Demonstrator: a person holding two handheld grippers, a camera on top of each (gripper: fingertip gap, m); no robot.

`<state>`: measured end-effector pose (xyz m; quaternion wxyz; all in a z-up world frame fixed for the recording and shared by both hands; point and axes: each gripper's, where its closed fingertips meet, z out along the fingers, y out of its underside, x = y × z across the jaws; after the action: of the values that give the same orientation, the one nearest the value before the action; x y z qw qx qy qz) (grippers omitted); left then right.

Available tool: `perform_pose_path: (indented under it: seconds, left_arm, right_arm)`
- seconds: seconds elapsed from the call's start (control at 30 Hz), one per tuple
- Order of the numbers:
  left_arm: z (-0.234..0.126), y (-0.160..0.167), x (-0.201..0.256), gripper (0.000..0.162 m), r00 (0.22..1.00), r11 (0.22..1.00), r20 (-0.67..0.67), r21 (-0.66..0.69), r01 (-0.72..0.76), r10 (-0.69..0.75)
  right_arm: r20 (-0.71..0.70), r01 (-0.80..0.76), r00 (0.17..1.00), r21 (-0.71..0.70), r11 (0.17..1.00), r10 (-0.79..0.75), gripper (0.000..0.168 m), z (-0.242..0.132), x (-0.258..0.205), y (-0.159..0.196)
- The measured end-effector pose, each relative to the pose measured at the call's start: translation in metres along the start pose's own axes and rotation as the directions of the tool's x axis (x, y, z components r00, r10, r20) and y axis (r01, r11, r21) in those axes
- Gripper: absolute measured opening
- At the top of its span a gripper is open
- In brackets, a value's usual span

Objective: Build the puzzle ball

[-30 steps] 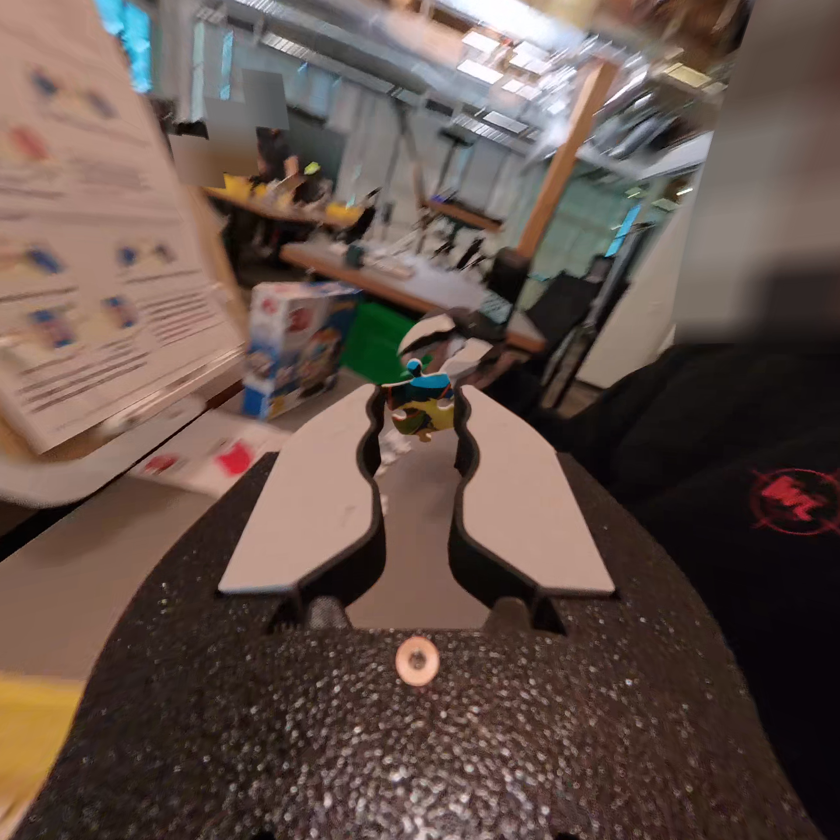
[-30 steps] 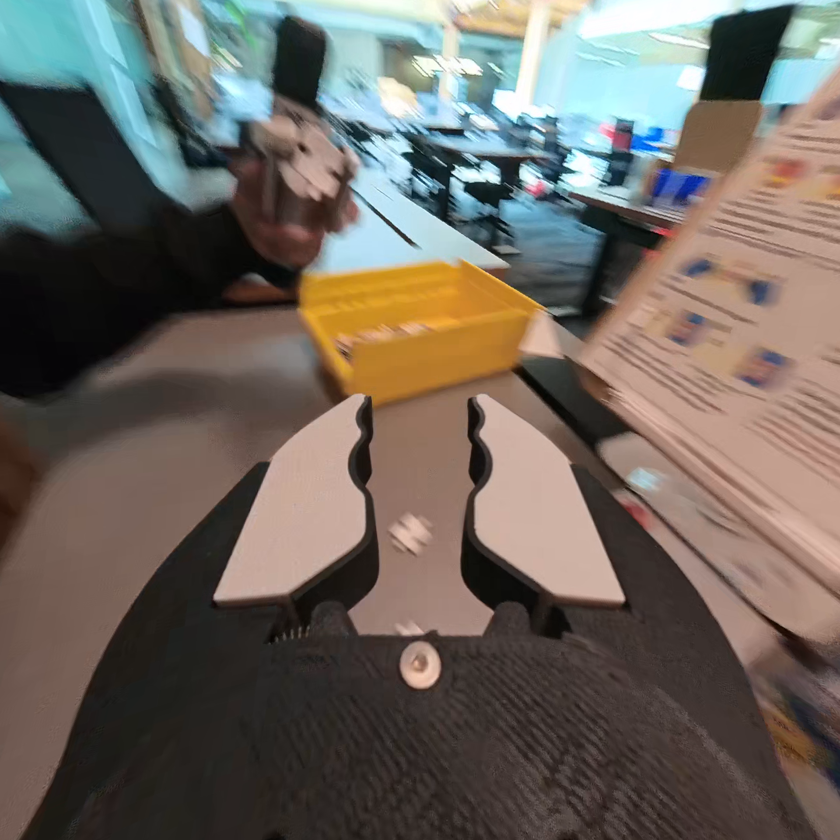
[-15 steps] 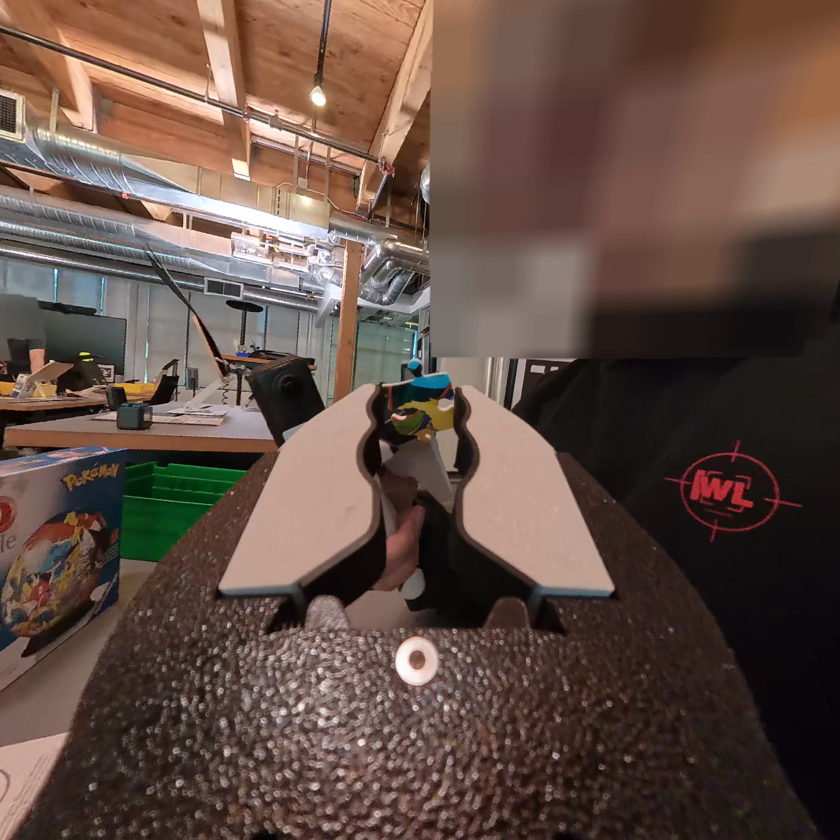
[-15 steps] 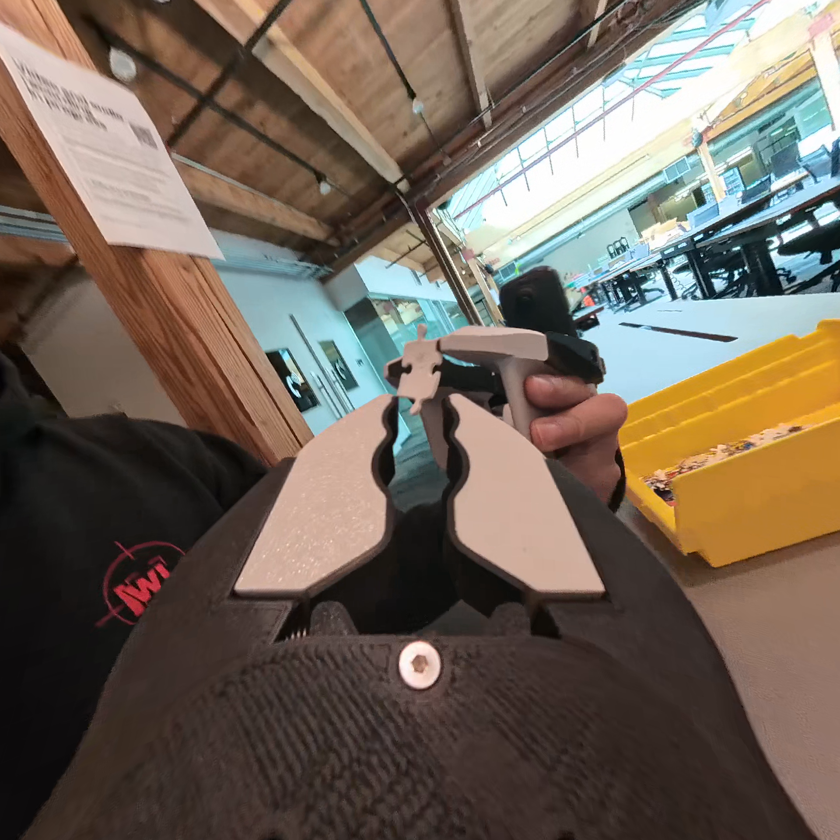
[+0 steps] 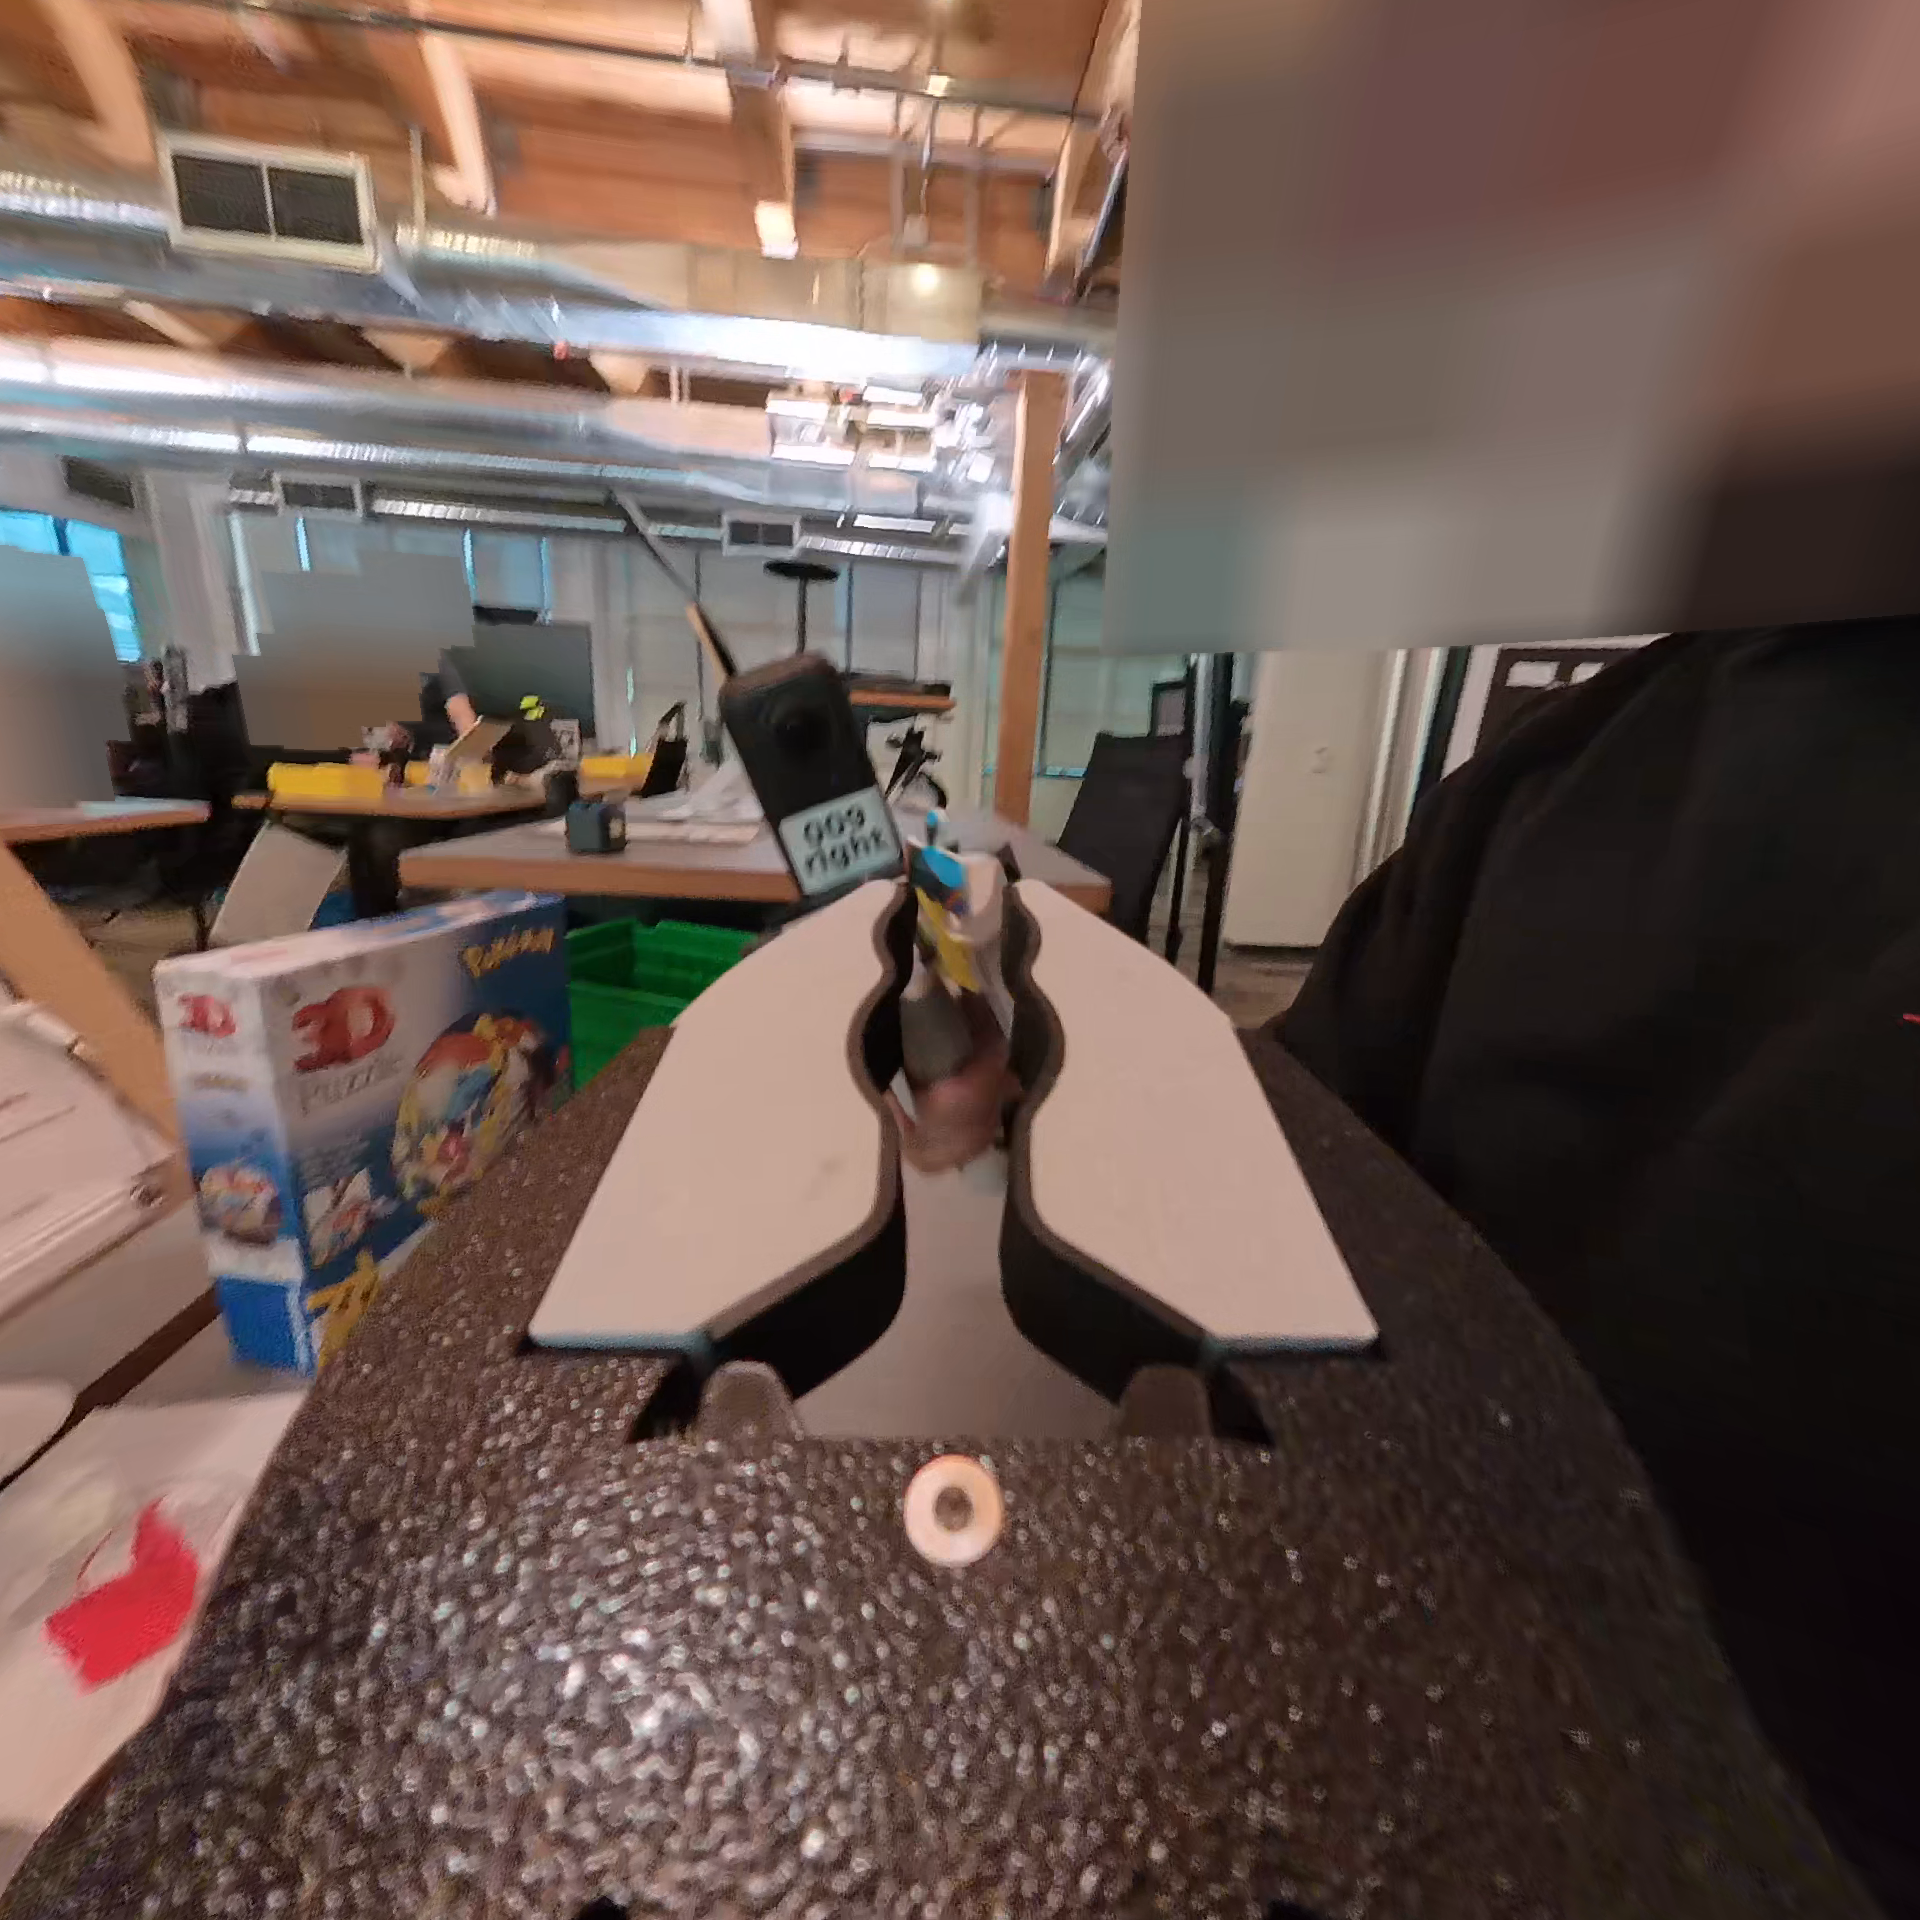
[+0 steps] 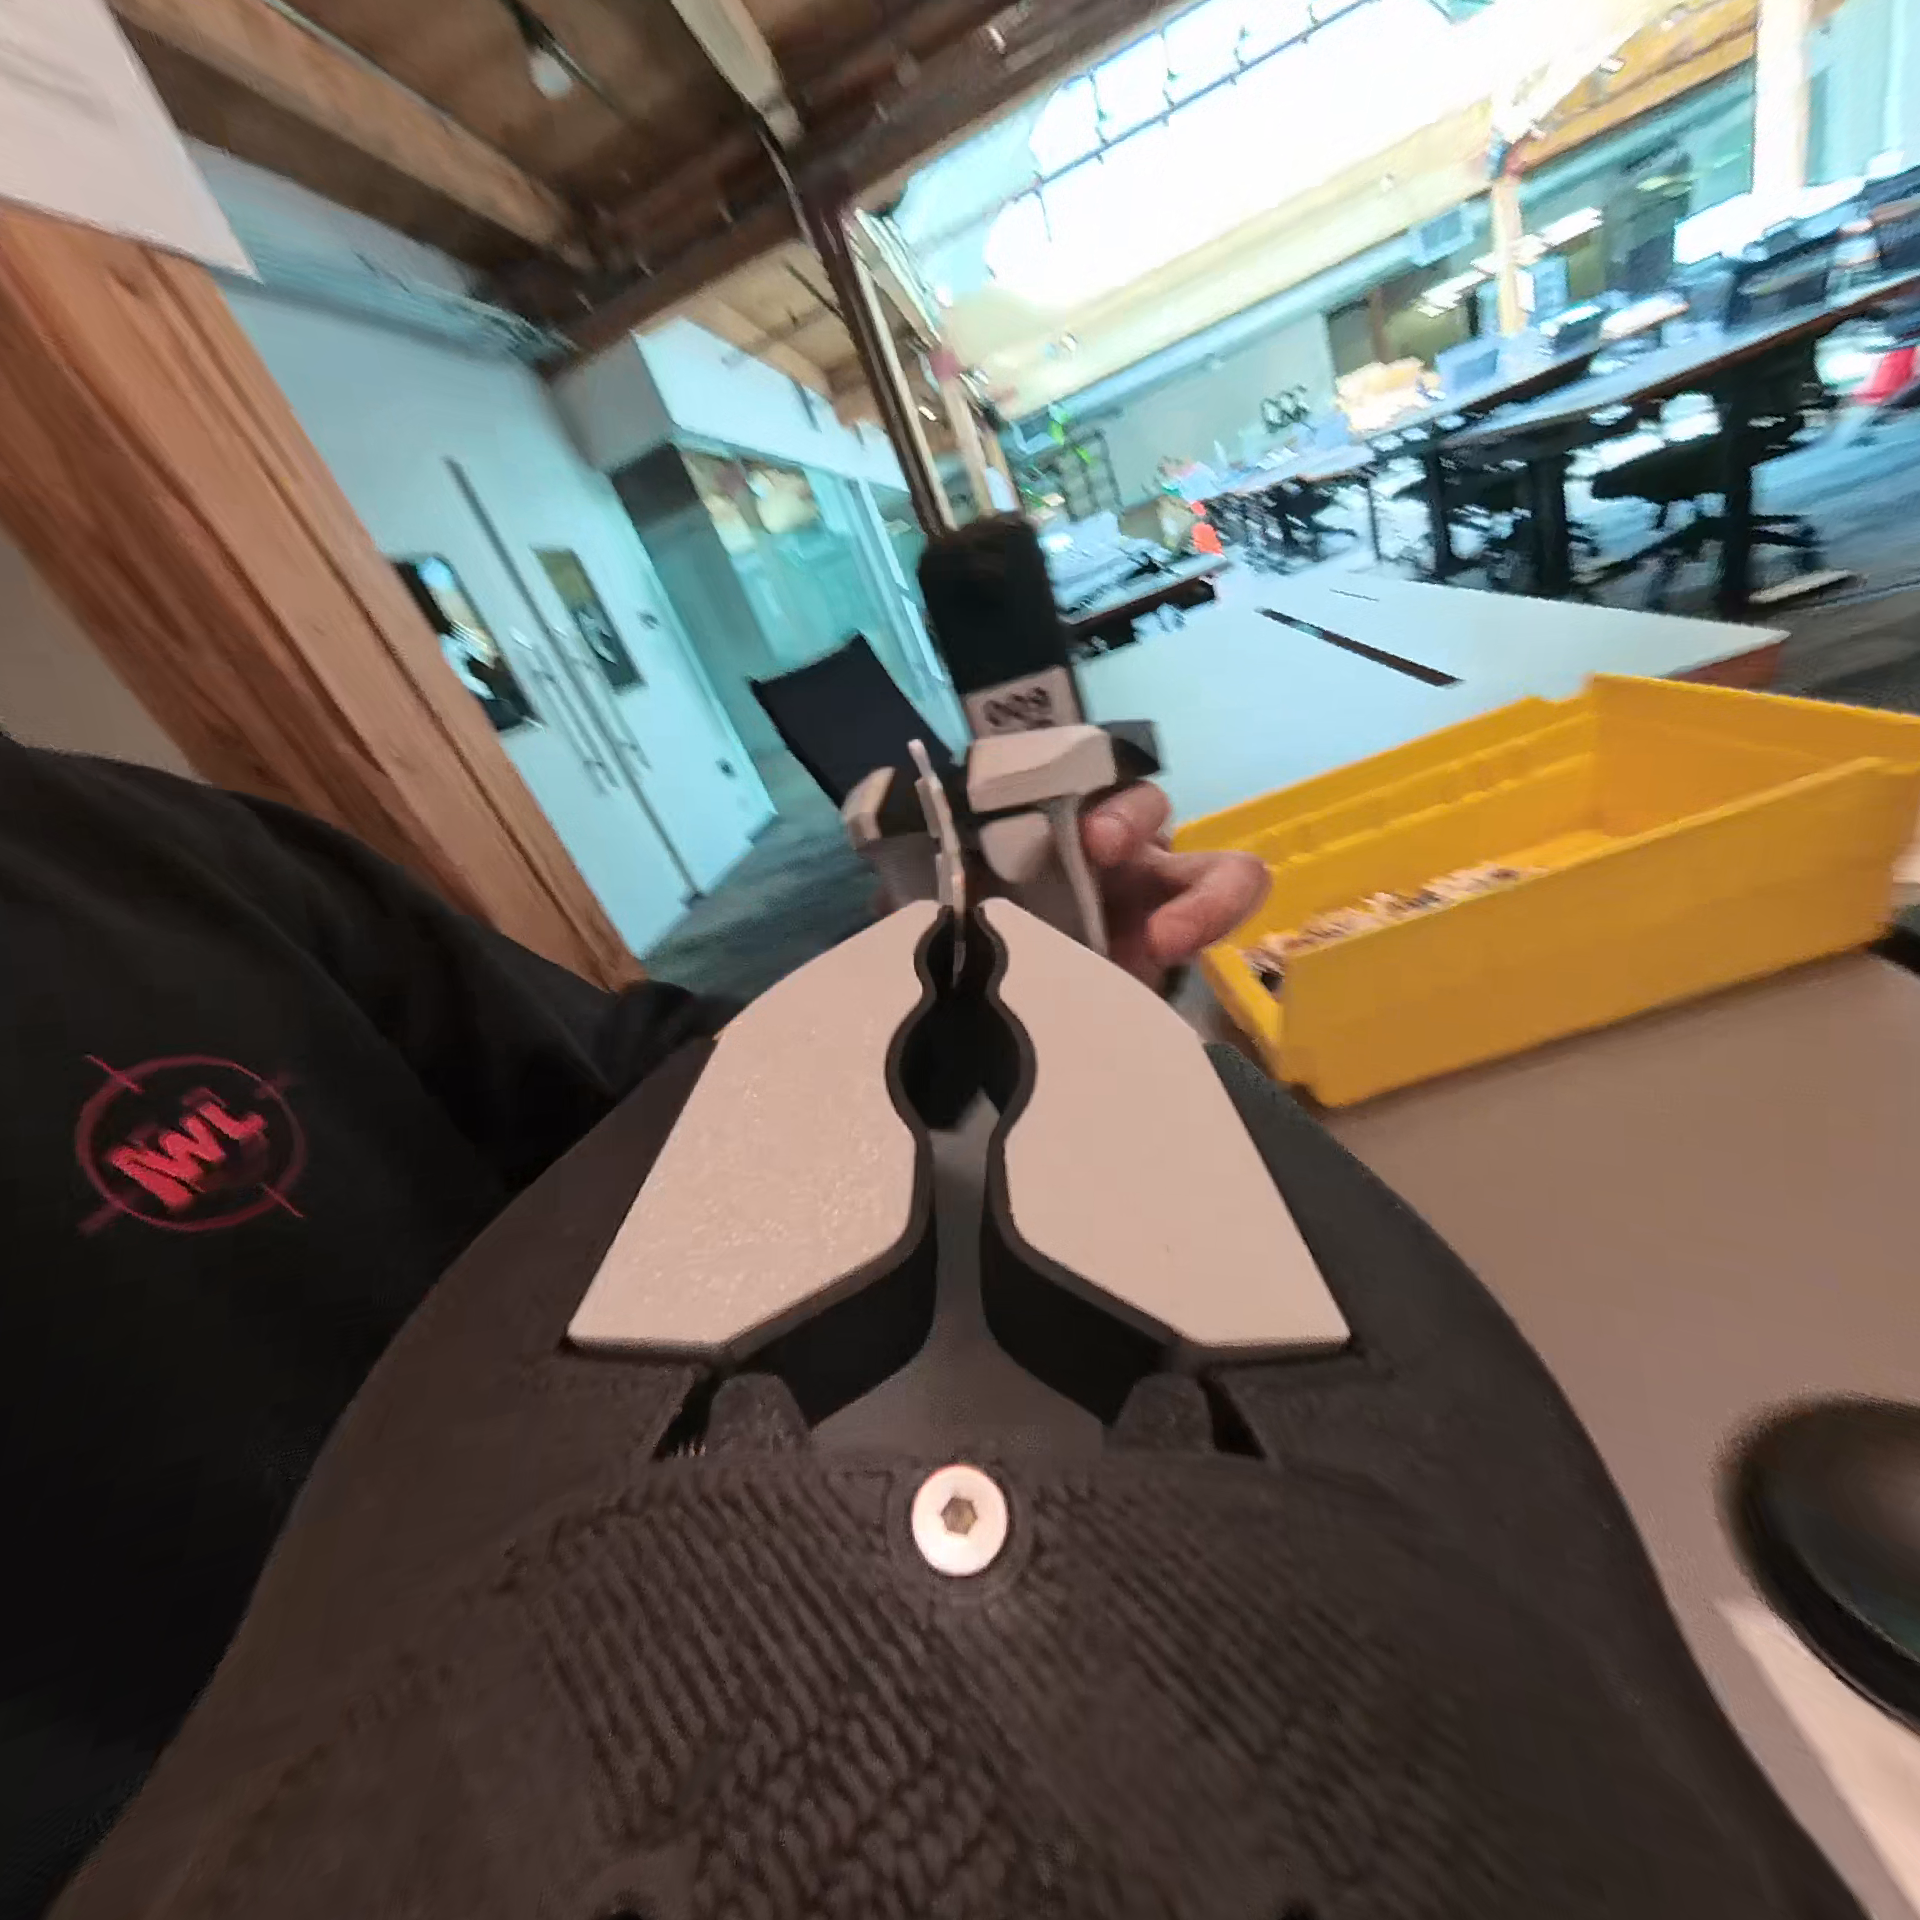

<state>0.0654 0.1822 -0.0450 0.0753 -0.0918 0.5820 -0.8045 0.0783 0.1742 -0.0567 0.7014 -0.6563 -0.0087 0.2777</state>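
Observation:
A puzzle piece [image 5: 940, 925], blue and yellow on its printed side, is held up in the air between the two grippers, which face each other. In the right wrist view I see its grey back [image 6: 940, 831], edge-on. My right gripper [image 6: 961, 914] is shut on the lower edge of the piece. The piece rises between the fingers of my left gripper [image 6: 951, 805], with a visible gap on each side. In the left wrist view my left gripper [image 5: 954, 899] stands partly open around the piece. The right gripper's fingers [image 5: 935, 1039] and the hand holding it show beyond.
A yellow bin [image 6: 1558, 935] with loose pieces stands on the grey table at the right. The puzzle's box [image 5: 374, 1091] stands at the left, with a green crate [image 5: 644, 987] behind it. A person's black top [image 6: 260, 1039] fills one side of each view. Both grippers' tips are close together, under 4 cm apart.
The left gripper carried the piece up from the table and the right gripper rose to meet it. The right pads came together on the piece. The left fingers narrowed and no longer press on it.

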Motion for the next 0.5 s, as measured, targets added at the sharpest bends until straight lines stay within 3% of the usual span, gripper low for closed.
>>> perform_pose_path:
  seconds: [0.07, 0.13, 0.27, 0.37, 0.5]
  left_arm:
    - [0.000, 0.009, -0.005, 0.020, 0.998, 0.998, 0.057, -0.062, -0.009, 0.013]
    - [0.000, 0.019, -0.009, 0.026, 0.993, 0.992, 0.118, -0.129, -0.012, 0.027]
    - [-0.009, 0.061, -0.013, 0.032, 0.975, 0.937, 0.199, -0.347, -0.024, 0.099]
    - [-0.019, 0.099, -0.010, 0.037, 0.969, 0.854, 0.195, -0.519, -0.029, 0.152]
    - [-0.024, 0.124, -0.012, 0.041, 0.966, 0.802, 0.200, -0.598, -0.012, 0.163]
  right_arm:
    - [-0.162, 0.077, 0.982, -0.100, 0.992, -0.092, 0.002, -0.031, 0.023, 0.001]
    - [-0.370, 0.116, 0.907, -0.242, 0.963, -0.202, 0.002, -0.084, 0.051, 0.005]
    - [-0.744, -0.127, 0.621, -0.407, 0.905, -0.247, 0.003, -0.229, 0.090, 0.031]
    - [-0.854, -0.382, 0.481, -0.409, 0.829, -0.200, 0.003, -0.310, 0.090, 0.075]
    - [-0.908, -0.561, 0.407, -0.331, 0.759, -0.096, 0.003, -0.350, 0.091, 0.115]
